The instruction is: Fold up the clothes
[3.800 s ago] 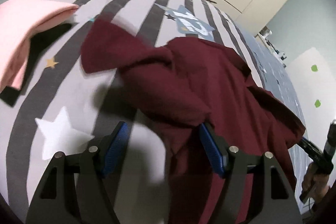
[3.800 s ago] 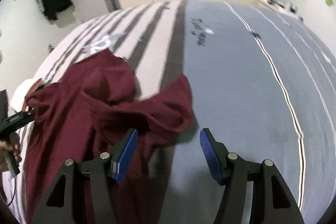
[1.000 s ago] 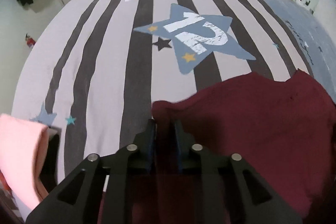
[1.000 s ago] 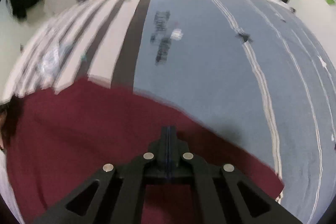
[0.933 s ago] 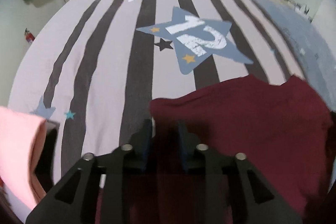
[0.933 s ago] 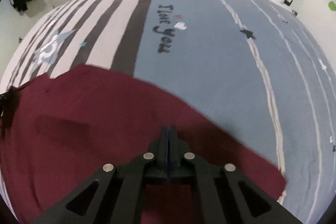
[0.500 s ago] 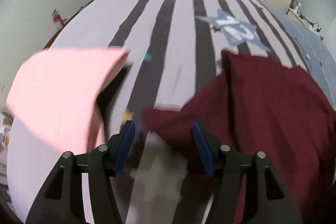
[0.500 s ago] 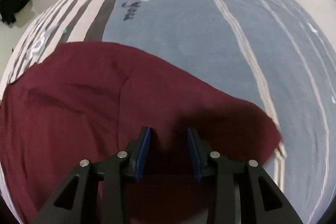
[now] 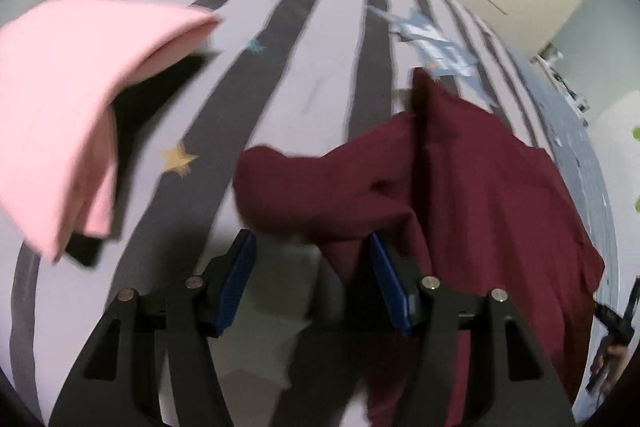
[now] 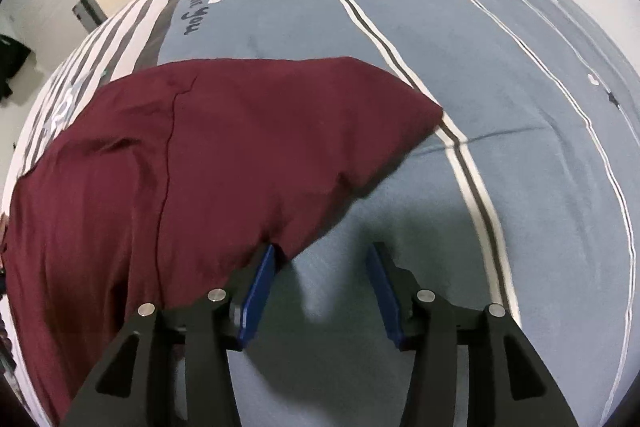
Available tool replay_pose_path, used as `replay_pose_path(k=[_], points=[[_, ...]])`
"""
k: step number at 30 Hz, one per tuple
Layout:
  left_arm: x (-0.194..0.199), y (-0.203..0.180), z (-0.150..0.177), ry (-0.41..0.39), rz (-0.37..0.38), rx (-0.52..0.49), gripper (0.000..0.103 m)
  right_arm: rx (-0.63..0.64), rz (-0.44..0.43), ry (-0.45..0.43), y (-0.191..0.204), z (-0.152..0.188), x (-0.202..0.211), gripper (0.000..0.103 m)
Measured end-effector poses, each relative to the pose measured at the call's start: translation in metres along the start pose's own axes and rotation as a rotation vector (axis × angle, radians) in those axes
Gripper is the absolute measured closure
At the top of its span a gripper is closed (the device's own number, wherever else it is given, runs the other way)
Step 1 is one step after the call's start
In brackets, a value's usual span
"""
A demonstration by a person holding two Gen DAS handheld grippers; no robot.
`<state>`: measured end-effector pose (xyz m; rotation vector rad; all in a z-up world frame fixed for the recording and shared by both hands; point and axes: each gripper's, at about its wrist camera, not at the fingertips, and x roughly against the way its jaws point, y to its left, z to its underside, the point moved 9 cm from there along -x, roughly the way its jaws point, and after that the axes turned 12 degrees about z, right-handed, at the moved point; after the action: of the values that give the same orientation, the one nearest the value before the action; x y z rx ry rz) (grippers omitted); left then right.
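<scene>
The left claw [image 9: 310, 281] stands released, its blue pads [image 9: 236, 281] apart over the striped bedspread [image 9: 304, 39]. Its jaws have just been opening, and they hold nothing. A fold of the maroon garment [image 9: 460, 179] hangs down into the gap from about one o'clock and runs close along the inner face of the right-hand pad; whether cloth and pad touch is unclear through the blur. The bulk of the garment spreads from the claw toward two and three o'clock in the left wrist view. At ten o'clock lies a folded pink garment [image 9: 68, 87] on top of something black [image 9: 156, 99], well apart from the maroon cloth. A small yellow star [image 9: 178, 159] printed on the bedspread sits between the two piles. At the four o'clock edge, the person's other hand [image 9: 612, 355] grips a black handle.

The right claw [image 10: 320, 287] is also released, its jaws having just been opening, with only blue bedspread [image 10: 500, 67] between its pads [image 10: 382, 291]. In the right wrist view, the maroon garment [image 10: 208, 155] lies from nine to twelve o'clock of the claw, its near edge draped just over the tip of the left-hand pad. One rounded corner of the cloth reaches toward one o'clock, touching a pale stripe [image 10: 472, 179] on the blue cover.
</scene>
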<state>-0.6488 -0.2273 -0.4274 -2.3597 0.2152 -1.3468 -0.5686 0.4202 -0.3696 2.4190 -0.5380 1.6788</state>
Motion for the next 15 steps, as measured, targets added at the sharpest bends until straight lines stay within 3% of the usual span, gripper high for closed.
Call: replay_pose_path(k=[6,10,11,12,14,15], points=[[-0.012,-0.055,-0.021,0.005,0.077,-0.122,0.047,-0.005,-0.010,-0.009,0.008,-0.005,0.007,0.054],[-0.028,-0.107,-0.017,0.064,0.141,-0.241,0.050,-0.003,-0.029,-0.016,0.012,-0.003,0.013,0.054],[-0.025,-0.114,-0.013,0.072,0.148,-0.259,0.058,-0.010,-0.034,-0.014,0.013,-0.002,0.014,0.054],[-0.018,-0.116,-0.009,0.079,0.154,-0.268,0.075,-0.017,-0.038,-0.012,0.013,-0.001,0.014,0.054],[-0.023,-0.119,-0.007,0.100,0.144,-0.281,0.097,-0.028,-0.045,-0.009,0.014,0.000,0.015,0.054],[-0.022,-0.118,-0.008,0.090,0.134,-0.288,0.097,-0.031,-0.047,-0.008,0.013,0.000,0.015,0.054]])
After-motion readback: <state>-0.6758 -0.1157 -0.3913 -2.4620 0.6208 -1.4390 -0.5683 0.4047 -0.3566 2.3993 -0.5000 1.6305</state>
